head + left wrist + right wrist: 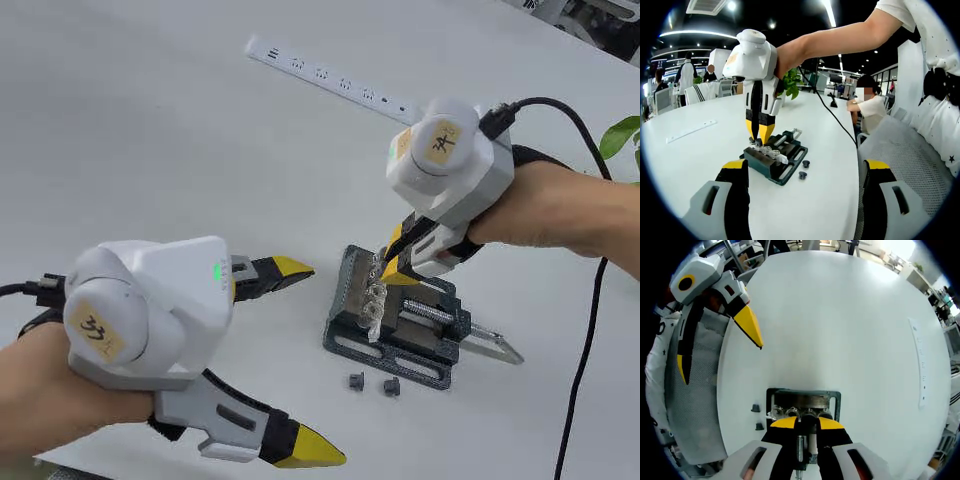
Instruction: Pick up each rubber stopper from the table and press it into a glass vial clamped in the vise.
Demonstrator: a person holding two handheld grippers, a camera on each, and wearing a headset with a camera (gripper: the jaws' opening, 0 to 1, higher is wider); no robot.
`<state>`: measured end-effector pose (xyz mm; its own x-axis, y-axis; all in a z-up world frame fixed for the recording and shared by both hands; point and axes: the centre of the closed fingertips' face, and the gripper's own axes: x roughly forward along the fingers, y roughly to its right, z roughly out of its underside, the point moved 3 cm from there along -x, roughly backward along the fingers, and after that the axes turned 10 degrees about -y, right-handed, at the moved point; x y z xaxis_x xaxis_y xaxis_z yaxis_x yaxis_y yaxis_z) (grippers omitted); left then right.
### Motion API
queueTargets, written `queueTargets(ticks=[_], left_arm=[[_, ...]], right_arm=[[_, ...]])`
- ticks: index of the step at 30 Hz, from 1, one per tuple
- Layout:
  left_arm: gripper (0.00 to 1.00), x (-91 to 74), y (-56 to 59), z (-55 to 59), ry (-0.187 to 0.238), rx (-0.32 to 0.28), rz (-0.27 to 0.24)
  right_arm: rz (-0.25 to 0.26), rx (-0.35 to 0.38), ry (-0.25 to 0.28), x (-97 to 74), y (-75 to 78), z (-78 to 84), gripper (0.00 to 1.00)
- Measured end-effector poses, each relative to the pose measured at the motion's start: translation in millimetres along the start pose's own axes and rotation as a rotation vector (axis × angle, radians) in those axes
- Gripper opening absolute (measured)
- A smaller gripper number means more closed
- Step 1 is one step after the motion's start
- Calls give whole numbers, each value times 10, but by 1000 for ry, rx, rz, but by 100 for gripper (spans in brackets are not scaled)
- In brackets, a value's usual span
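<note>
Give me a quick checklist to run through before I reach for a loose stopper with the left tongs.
1. Left tongs open wide with nothing in them: ok.
2. Two stoppers lying on the table in front of the vise, apart from each other: ok.
3. Vials held in a row in the vise: ok.
4. Right tongs down at the vials, out of the way of the stoppers: ok.
5. Right tongs have let go of their stopper: cannot tell; the tips are close together and hide what is between them.
6. Cable away from the vise: ok.
</note>
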<state>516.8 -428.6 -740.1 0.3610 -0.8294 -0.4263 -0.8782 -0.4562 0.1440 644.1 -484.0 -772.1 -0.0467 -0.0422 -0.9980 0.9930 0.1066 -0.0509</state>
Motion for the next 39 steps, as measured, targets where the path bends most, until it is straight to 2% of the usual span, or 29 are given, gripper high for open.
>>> queueTargets(ticks=[7, 12, 22, 39], left_arm=[[94, 9, 13, -11, -1, -1, 3], [94, 13, 11, -6, -3, 1, 5], [94, 13, 18, -1, -6, 3, 10], [94, 21, 12, -4, -6, -4, 14]], right_arm=[[5, 12, 16, -2, 17, -1, 11], [12, 20, 35, -76, 16, 9, 11], [21, 27, 67, -137, 21, 40, 4], [-1, 28, 78, -56, 9, 5, 3]])
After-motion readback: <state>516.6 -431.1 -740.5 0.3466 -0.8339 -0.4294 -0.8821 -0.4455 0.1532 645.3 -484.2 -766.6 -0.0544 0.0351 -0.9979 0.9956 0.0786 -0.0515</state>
